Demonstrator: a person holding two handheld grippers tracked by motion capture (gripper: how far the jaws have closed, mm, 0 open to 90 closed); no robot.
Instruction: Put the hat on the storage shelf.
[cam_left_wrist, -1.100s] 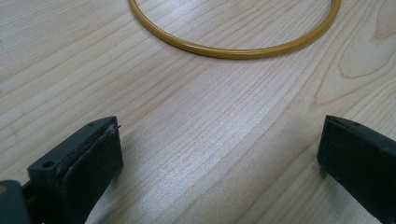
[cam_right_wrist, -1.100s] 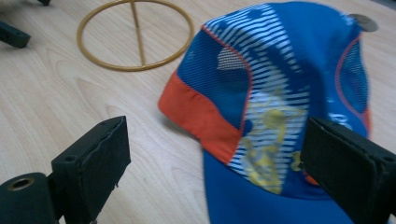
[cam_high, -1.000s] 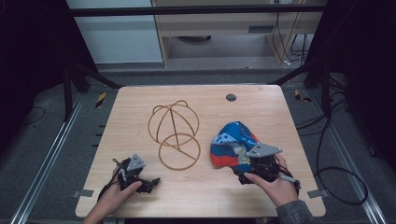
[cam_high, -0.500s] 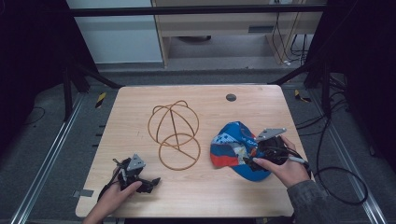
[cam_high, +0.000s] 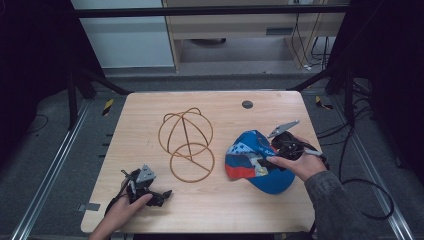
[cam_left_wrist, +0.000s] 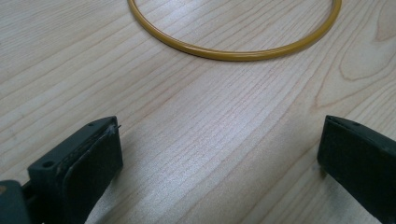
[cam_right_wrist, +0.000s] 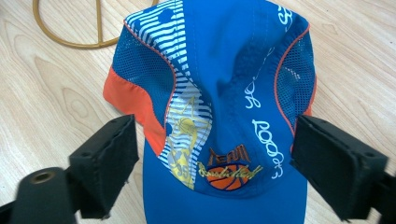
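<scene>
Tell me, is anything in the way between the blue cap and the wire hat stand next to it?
Nothing visible is. The blue cap lies flat on the table, with bare wood between it and the wire hat stand. The right gripper hangs over the cap, jaws wide apart on either side, just closing a little.

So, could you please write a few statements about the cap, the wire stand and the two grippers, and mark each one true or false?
1. The cap is blue with orange panels. True.
2. The cap sits on the wire stand. False: it lies on the table beside it.
3. The left gripper holds the stand's ring. False: its jaws are open over bare wood.
4. The right gripper has open jaws on either side of the cap. True.
</scene>
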